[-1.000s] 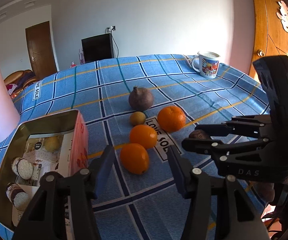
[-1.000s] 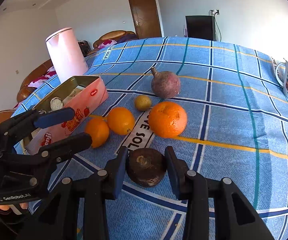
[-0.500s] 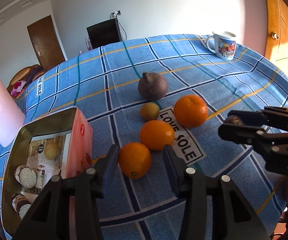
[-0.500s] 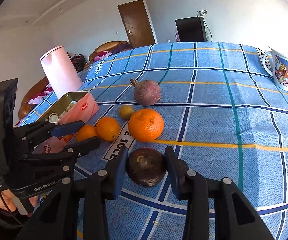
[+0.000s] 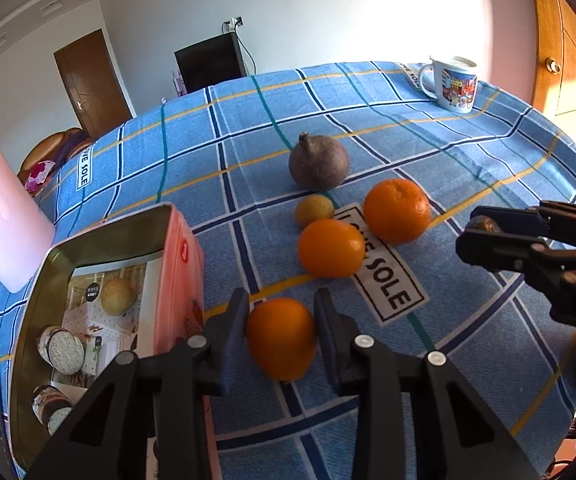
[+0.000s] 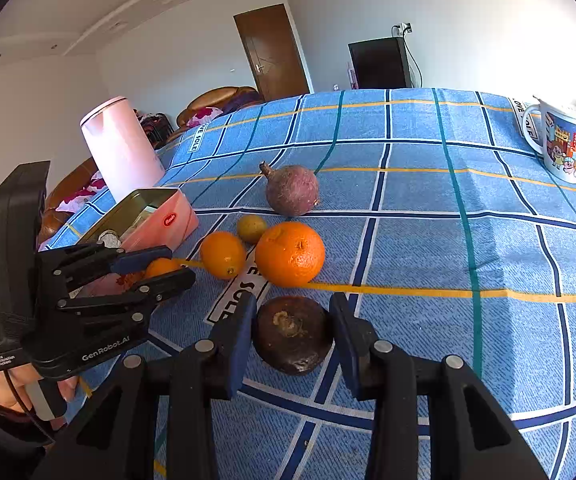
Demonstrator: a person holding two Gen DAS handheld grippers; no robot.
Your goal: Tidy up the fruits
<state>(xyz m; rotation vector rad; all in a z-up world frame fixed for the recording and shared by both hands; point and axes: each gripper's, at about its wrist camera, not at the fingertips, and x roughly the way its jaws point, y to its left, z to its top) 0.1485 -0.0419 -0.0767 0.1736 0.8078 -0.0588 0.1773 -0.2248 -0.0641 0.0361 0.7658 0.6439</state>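
On the blue checked table [image 5: 468,152], you are bracketing a small round orange [image 5: 281,336] with the left tool [image 5: 281,322] and a dark brown fruit [image 6: 293,334] with the right tool [image 6: 293,322]; both are spread, not yet gripping. Next, clamp gently and lift.

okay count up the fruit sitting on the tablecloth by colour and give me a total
Orange: 3 – nearest orange between the left hand-held gripper fingers, middle orange, largest orange
Yellow: 1 – small yellow fruit
Purplish: 1 – round purple fruit
Dark brown: 1 – dark brown fruit between the right hand-held gripper fingers
Total: 6
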